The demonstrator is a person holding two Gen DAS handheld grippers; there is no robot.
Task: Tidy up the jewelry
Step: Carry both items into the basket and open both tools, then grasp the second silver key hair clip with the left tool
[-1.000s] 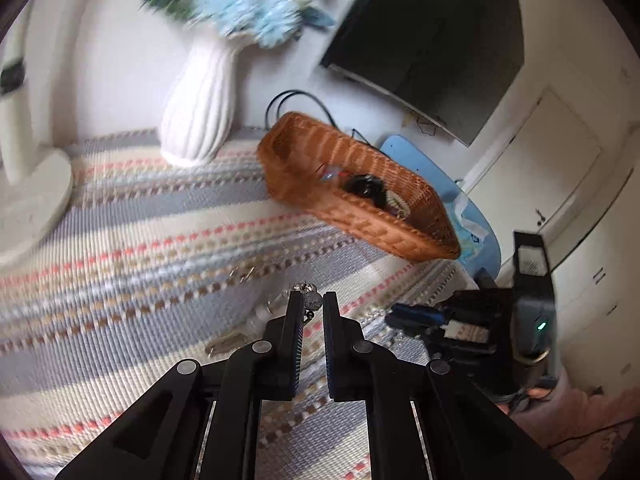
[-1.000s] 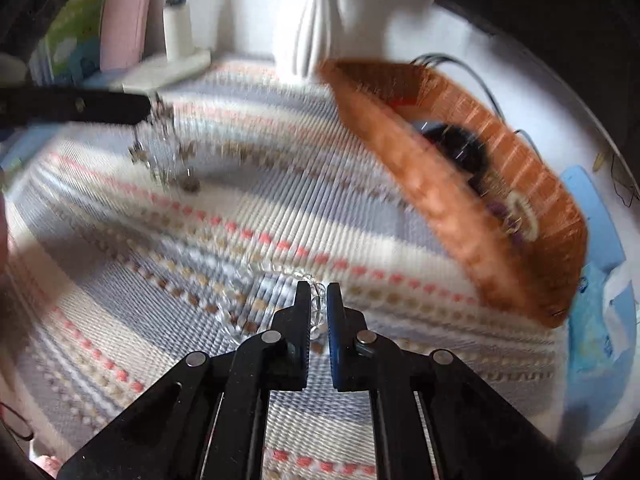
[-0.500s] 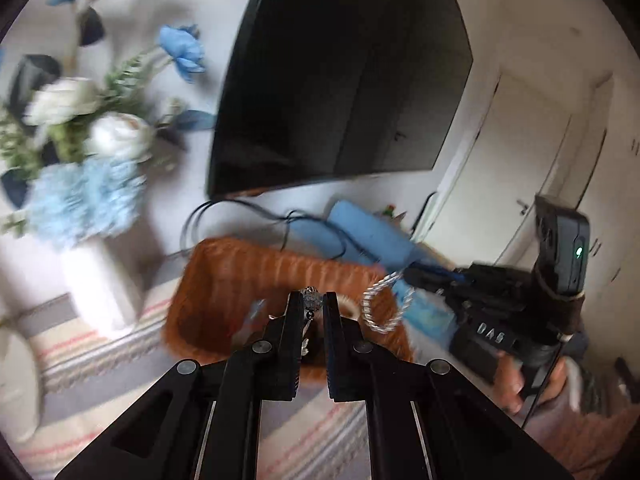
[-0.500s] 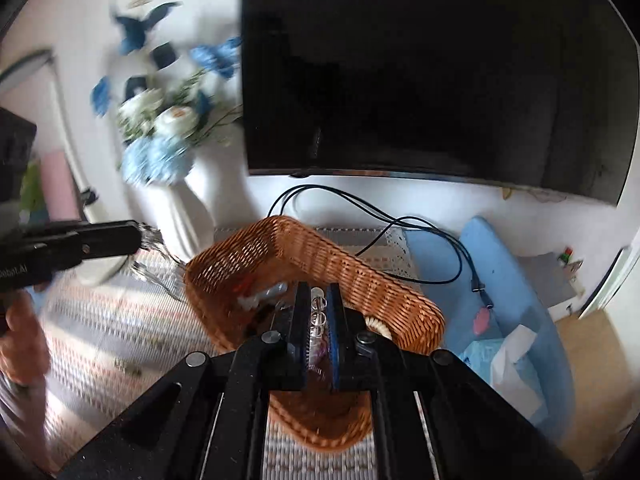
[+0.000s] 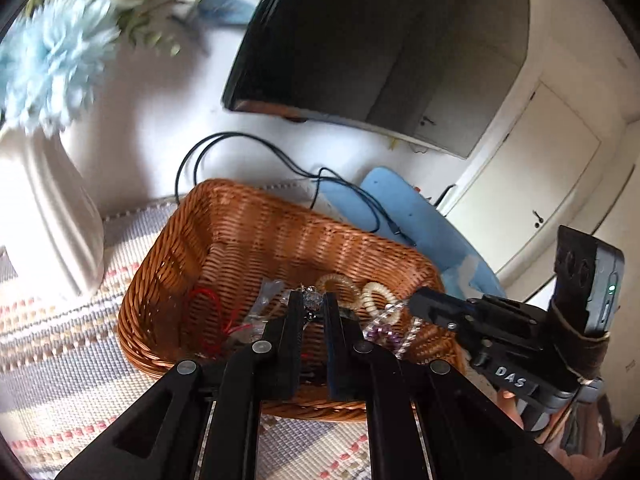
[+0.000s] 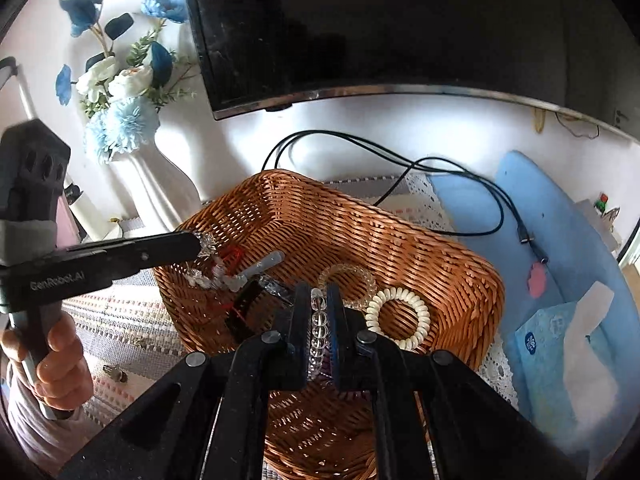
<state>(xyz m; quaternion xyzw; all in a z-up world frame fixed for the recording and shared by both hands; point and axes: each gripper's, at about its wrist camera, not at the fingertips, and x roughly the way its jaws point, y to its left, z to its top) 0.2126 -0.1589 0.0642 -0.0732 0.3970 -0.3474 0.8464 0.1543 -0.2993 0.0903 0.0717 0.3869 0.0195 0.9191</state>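
Note:
A brown wicker basket point(image 5: 256, 220) point(image 6: 440, 256) stands on a striped woven cloth. It holds several jewelry pieces: a cream coil bracelet point(image 6: 398, 318) point(image 5: 378, 294), a clear coil bracelet point(image 6: 348, 276), a red string point(image 5: 206, 300) and a black item point(image 6: 246, 310). My left gripper point(image 5: 313, 300) is shut on a silvery crystal piece point(image 5: 312, 300) and hangs over the basket's left side; it also shows in the right wrist view point(image 6: 198, 242). My right gripper point(image 6: 319, 300) is shut on a clear bead bracelet point(image 6: 318, 328) over the basket; it also shows in the left wrist view point(image 5: 416, 306).
A white vase point(image 6: 160, 184) point(image 5: 52, 216) with blue and white flowers stands left of the basket. A dark screen point(image 6: 400, 24) hangs behind, with black cables point(image 6: 440, 168). A blue pad point(image 6: 540, 248) and tissue pack point(image 6: 560, 332) lie to the right. A small metal piece point(image 6: 114, 374) lies on the cloth.
Both grippers lifted their pieces off the cloth and came over the basket. In the last half second both have dropped lower and closer to the basket's inside.

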